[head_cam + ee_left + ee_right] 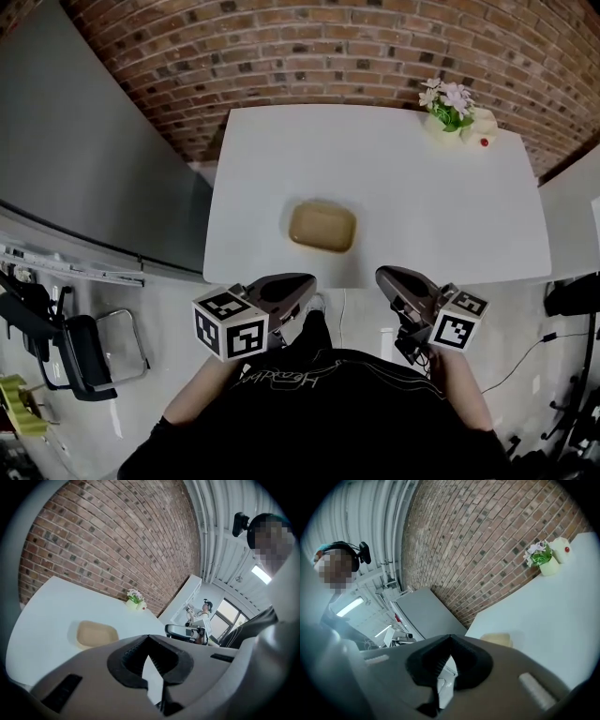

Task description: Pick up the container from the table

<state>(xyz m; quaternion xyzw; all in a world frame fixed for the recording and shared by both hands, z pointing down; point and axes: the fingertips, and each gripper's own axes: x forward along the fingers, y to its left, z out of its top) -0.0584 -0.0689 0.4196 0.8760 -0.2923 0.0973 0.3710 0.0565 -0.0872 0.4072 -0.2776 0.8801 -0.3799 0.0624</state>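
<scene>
A shallow tan container lies on the white table, close to its near edge. It also shows low on the table in the left gripper view as the container, and as the container peeking over the jaws in the right gripper view. My left gripper hangs just short of the table's near edge, below and left of the container. My right gripper is below and right of it. Both are apart from the container, their jaw tips meeting with nothing between them, as seen at the left gripper and the right gripper.
A small pot of pink flowers and a pale round object with a red dot stand at the table's far right corner. A brick wall runs behind. A grey panel and a black chair are to the left.
</scene>
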